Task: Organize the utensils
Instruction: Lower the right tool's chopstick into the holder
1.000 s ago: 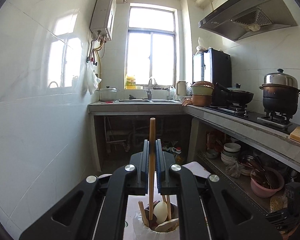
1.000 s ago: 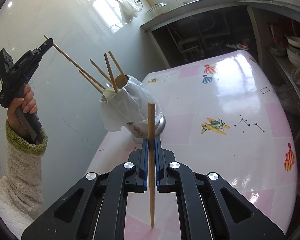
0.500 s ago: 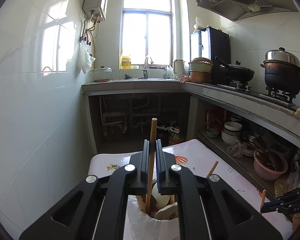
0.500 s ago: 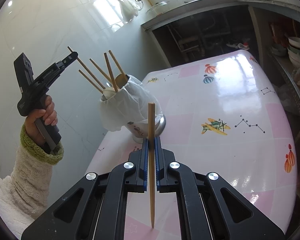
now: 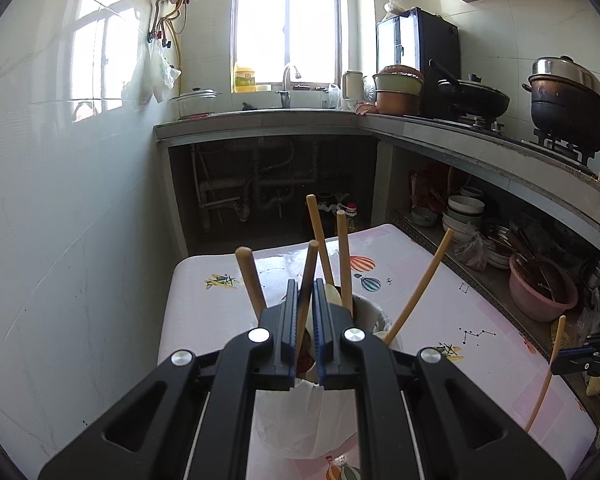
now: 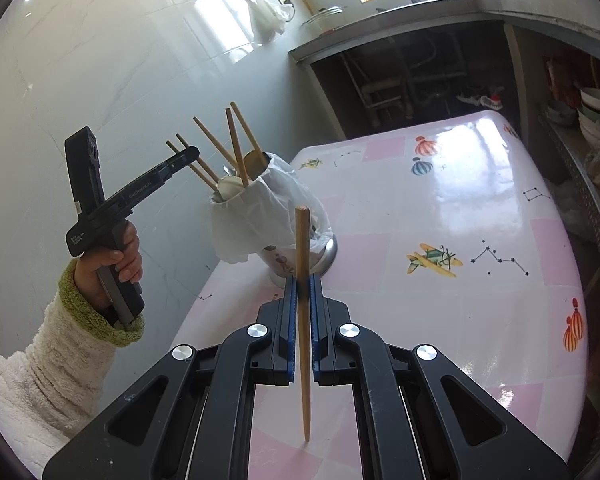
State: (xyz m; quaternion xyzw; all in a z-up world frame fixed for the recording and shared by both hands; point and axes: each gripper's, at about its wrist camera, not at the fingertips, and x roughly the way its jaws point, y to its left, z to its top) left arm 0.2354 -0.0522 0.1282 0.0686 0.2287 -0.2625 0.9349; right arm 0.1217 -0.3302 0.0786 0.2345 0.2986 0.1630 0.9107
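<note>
Your left gripper clamps its fingers on a wooden chopstick whose tip is already inside the bag-lined metal utensil cup on the pink patterned bench; your right gripper grips another wooden chopstick upright, ready to follow

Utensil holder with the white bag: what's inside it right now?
The utensil holder holds several wooden chopsticks leaning outward, plus a pale spoon and a wooden spoon. Their lower ends are hidden by the white bag.

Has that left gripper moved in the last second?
Yes. The left gripper has come down and toward the utensil holder, its chopstick sliding in.
</note>
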